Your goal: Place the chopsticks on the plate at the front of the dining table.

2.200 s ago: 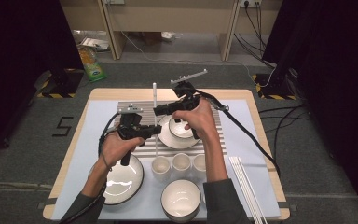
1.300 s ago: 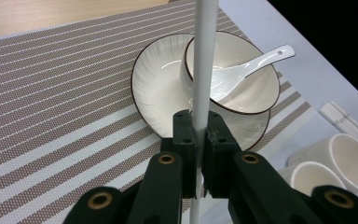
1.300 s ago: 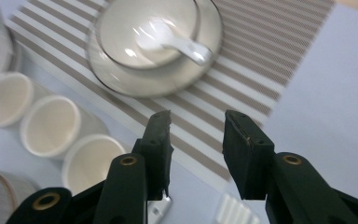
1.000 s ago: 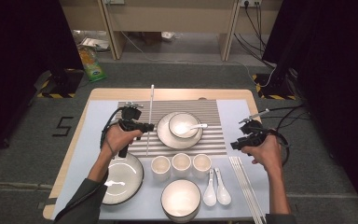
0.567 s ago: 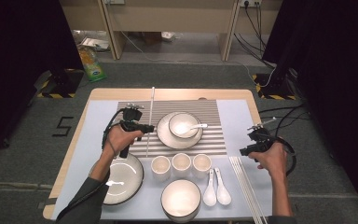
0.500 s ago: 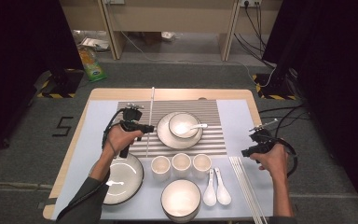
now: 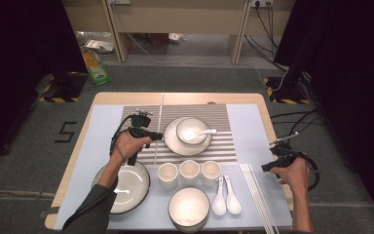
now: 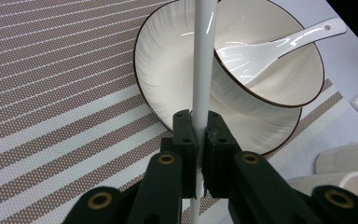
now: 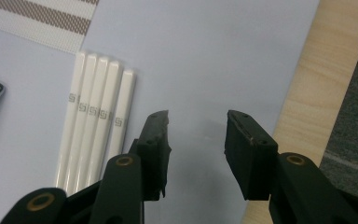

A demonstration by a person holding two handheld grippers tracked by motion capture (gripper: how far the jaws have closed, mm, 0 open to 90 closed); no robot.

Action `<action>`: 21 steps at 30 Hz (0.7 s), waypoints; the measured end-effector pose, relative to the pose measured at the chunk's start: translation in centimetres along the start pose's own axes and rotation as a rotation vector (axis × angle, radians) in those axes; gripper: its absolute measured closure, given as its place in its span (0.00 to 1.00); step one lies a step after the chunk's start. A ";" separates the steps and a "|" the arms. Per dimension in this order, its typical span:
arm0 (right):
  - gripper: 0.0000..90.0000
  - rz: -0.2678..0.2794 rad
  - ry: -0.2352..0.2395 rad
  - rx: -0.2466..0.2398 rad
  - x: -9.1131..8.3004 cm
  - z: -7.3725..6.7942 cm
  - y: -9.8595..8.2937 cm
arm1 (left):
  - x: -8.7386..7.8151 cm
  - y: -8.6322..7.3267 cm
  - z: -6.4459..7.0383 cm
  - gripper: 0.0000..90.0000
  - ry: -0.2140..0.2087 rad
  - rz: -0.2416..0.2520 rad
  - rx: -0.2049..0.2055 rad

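Blue mat [image 9: 223, 51]: left gripper [image 8: 197, 131] fingers clamp white chopstick [image 8: 203, 70]; right gripper [image 9: 196, 135] fingers wide, empty.

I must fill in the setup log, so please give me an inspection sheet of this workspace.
Surface: wooden table under a light blue cloth and striped mat.
Job's things: white chopstick; more chopsticks lie side by side.
Clutter: small bowl with spoon on a plate, three cups, two spoons, large bowl.
Grippers: left gripper shut on the chopstick; right gripper open, holding nothing.
Cables: cable loops off the table's edge.
Surroundings: grey floor, green packet.
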State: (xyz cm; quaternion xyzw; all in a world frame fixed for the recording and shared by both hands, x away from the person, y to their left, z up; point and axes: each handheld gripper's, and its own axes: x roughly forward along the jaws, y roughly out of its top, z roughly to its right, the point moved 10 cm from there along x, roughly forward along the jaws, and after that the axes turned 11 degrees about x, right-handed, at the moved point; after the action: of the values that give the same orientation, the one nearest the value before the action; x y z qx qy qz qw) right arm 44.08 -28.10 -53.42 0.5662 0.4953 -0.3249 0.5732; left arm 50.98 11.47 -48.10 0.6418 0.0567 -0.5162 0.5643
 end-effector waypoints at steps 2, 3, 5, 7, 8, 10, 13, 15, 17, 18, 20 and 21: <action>0.66 -0.007 -0.005 0.004 0.3 0.1 -0.2 | 0.1 -0.1 -0.1 0.94 0.003 -0.005 0.000; 0.66 -0.013 -0.007 0.001 0.4 0.2 -0.3 | 0.1 -0.1 -0.1 0.94 0.002 -0.006 -0.002; 0.66 -0.023 -0.010 -0.008 0.7 0.1 -0.5 | 0.2 -0.1 -0.1 0.94 0.001 -0.007 -0.001; 0.66 -0.026 -0.008 -0.011 1.1 0.1 -0.6 | 0.2 -0.2 -0.1 0.94 -0.001 -0.011 -0.003; 0.66 -0.028 -0.013 -0.014 1.2 0.2 -0.7 | 0.3 -0.2 -0.2 0.94 0.002 -0.015 -0.001; 0.65 -0.028 -0.013 -0.014 1.2 0.1 -0.7 | 0.3 -0.3 -0.3 0.94 0.007 -0.016 -0.003; 0.66 -0.023 -0.008 -0.009 1.2 0.2 -0.7 | 0.4 -0.3 -0.3 0.94 0.007 -0.018 -0.005; 0.65 -0.021 -0.011 -0.013 1.3 0.2 -0.7 | 0.5 -0.3 -0.3 0.94 0.007 -0.020 -0.007; 0.65 -0.021 -0.016 -0.012 1.3 0.1 -0.8 | 0.7 -0.3 -0.3 0.94 0.006 -0.024 -0.007; 0.65 -0.021 -0.017 -0.009 1.3 0.1 -0.8 | 0.8 -0.3 -0.2 0.94 0.007 -0.027 -0.006; 0.65 -0.023 -0.019 -0.009 1.3 0.1 -0.8 | 1.0 -0.2 -0.1 0.94 0.010 -0.033 -0.003; 0.65 -0.024 -0.020 -0.010 1.3 0.1 -0.8 | 1.1 -0.2 -0.1 0.94 0.010 -0.034 -0.001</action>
State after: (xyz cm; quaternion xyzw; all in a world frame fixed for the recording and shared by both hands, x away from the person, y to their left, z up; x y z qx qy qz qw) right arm 43.78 -28.02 -54.88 0.5540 0.4981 -0.3349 0.5769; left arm 51.41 11.00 -49.06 0.6430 0.0709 -0.5225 0.5554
